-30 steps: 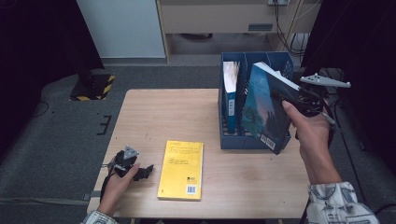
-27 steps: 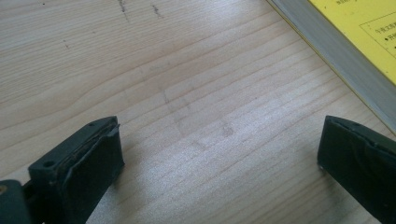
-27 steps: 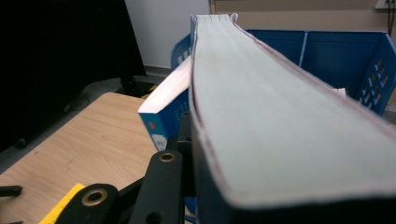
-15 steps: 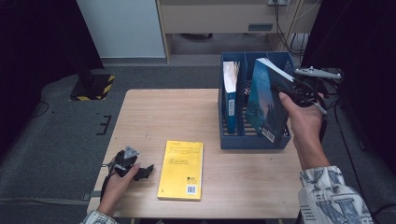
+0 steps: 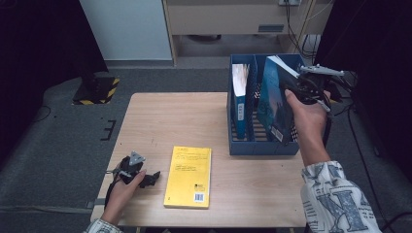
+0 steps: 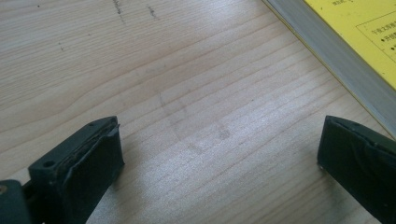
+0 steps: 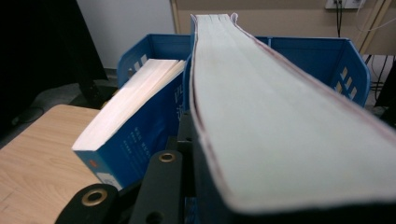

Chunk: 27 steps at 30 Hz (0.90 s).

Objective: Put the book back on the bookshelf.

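From the high view the right gripper (image 5: 302,87) pinches a dark book (image 5: 275,99) tilted over the blue file rack (image 5: 262,148) at far right, the left gripper (image 6: 219,158) rests spread near the yellow book (image 6: 355,42), and the right gripper view suggests squaring the dark book's (image 7: 280,130) spine to its slot before lowering.

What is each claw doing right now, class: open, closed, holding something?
Left claw: open, holding nothing, resting low over the table beside the yellow book.
Right claw: closed on the dark blue book, over the blue file rack.
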### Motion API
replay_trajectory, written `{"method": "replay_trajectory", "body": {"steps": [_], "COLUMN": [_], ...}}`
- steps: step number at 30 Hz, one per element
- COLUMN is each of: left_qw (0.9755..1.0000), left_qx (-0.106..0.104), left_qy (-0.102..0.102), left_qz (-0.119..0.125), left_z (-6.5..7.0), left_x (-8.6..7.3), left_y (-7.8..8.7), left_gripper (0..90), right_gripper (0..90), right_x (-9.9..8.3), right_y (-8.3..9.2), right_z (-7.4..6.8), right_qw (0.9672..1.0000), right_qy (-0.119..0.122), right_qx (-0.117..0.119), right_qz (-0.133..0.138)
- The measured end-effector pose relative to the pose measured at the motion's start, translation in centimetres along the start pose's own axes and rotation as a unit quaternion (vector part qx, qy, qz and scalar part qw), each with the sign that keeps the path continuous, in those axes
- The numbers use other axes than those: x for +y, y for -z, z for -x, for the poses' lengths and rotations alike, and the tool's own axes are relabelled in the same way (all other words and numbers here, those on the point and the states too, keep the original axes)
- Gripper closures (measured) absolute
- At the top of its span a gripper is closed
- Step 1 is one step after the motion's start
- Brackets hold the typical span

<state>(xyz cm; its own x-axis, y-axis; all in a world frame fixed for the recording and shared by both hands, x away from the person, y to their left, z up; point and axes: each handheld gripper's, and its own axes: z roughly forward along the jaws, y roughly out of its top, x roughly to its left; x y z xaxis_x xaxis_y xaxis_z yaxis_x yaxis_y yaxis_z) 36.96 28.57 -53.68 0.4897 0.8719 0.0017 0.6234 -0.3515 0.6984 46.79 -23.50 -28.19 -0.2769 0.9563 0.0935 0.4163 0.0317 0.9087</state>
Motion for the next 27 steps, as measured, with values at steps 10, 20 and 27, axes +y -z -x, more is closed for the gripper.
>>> {"method": "replay_trajectory", "body": {"steps": [10, 20, 27], "left_qw": [1.0, 1.0, 1.0], "left_qx": [-0.001, -0.003, -0.004], "left_qy": [-0.001, -0.003, -0.004], "left_qz": [-0.001, -0.001, -0.001], "left_z": [0.1, 0.1, 0.1], "left_x": [0.1, 0.1, 0.1], "left_y": [0.0, -0.1, -0.1], "left_gripper": [0.0, 0.0, 0.0], "right_gripper": [73.9, 73.9, 73.9], "right_x": [0.0, -0.2, -0.1], "right_y": [-2.6, -4.6, -5.6], "right_z": [0.0, -0.1, -0.2], "right_qw": [0.9999, 0.9994, 0.9993], "right_qy": [-0.011, -0.029, -0.029], "right_qx": [-0.011, -0.016, -0.024], "right_qz": [-0.003, -0.006, -0.008]}}
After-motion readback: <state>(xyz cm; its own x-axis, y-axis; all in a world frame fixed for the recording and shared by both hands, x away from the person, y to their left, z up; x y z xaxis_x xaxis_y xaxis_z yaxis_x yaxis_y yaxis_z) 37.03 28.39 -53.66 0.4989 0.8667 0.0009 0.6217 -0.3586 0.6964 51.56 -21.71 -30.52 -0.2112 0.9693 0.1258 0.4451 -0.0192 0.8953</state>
